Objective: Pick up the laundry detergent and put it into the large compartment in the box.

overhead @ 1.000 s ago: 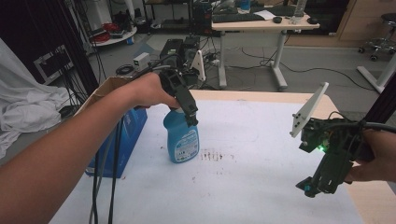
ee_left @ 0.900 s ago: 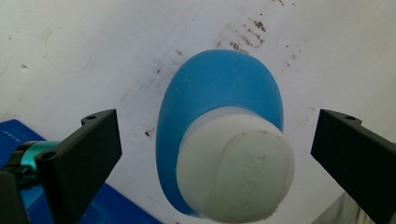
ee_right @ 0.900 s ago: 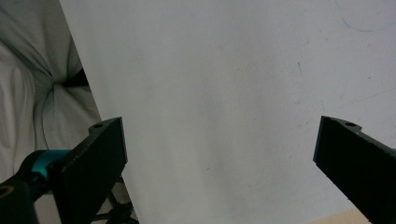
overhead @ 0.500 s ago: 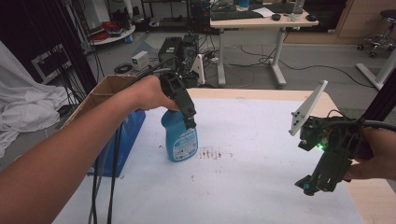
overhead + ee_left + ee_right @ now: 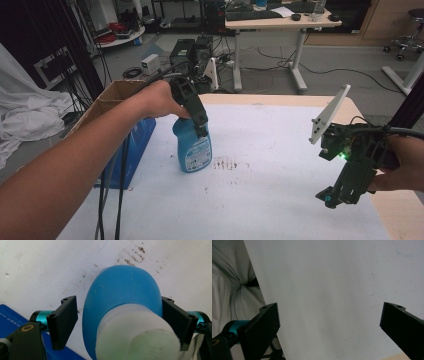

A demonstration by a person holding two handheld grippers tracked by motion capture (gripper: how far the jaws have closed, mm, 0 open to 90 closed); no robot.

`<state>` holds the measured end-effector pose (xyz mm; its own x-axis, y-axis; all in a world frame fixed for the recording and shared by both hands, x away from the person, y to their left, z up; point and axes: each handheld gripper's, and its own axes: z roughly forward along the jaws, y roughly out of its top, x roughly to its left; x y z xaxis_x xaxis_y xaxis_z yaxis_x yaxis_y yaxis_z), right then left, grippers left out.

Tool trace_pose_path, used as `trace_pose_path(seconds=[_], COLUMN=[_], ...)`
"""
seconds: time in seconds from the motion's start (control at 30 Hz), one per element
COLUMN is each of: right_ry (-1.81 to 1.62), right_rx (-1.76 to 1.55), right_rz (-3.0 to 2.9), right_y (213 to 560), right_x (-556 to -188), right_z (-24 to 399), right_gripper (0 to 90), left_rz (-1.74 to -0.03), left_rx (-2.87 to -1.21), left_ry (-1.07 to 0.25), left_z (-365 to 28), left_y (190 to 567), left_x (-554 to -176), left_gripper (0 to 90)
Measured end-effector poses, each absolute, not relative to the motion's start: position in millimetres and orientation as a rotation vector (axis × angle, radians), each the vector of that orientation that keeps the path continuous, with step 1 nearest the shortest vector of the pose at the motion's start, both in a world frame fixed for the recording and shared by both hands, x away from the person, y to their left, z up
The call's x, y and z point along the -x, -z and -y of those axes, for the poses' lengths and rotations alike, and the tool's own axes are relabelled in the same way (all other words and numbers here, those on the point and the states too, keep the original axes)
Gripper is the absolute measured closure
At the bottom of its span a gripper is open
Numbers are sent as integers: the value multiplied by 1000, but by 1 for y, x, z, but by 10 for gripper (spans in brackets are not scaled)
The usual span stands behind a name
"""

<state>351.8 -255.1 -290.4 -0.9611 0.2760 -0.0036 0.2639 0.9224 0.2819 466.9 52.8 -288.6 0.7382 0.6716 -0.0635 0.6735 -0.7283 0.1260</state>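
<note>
A rounded blue plastic spray bottle point(image 5: 192, 146) with a ribbed white neck and a printed label stands upright on my smooth white table sheet point(image 5: 280, 200) (brown specks at its 3 o'clock). My left gripper point(image 5: 119, 322) straddles its neck from above; the jaws have just been closing, a gap remaining on one side. My right gripper point(image 5: 329, 326) hangs wide open, holding nothing.

The right gripper point(image 5: 329, 322) looks down along its two black jaws, which stand wide apart with nothing between them. Under them lies a white table cover point(image 5: 337, 285) with faint specks and marks. Past its edge on the left, a crumpled white cloth point(image 5: 229, 290) shows.
</note>
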Motion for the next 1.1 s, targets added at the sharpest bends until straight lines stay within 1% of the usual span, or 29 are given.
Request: trace_pose_path(seconds=[0.13,0.17,0.2,0.37,0.47,0.67,0.7,1.0,1.1], right_ry=[-437,-439,-437,-439,-437,-439,-441,-442,-438], right_rx=[-425,-424,-423,-428,-429,-427,-429,-431,-432], right_rz=[-3037,-3037,-3037,-3037,-3036,-3036,-3036,-3037,-3037], right_y=[290,291,291,291,291,291,291,291,290], right_x=[-352,-352,-352,-352,-352,-352,-352,-352,-352], right_z=[256,256,256,255,255,256,256,256,256], right_gripper=[18,18,18,18,18,18,18,18,18], left_rz=[-1087,-1085,-1084,-1091,-1104,-1096,-1094,-1088,-1086], left_rx=[-2796,-2794,-2795,-2800,-2789,-2795,-2796,-2800,-2793], left_ry=[19,22,21,26,31,47,43,66,73], left_z=[-52,-52,-52,-52,-53,-53,-52,-54,-57], left_y=[289,289,289,290,290,290,290,288,281], left_x=[-467,-467,-467,-467,-467,-468,-467,-467,-466], left_gripper=[246,274,282,283,334,349,364,368,369])
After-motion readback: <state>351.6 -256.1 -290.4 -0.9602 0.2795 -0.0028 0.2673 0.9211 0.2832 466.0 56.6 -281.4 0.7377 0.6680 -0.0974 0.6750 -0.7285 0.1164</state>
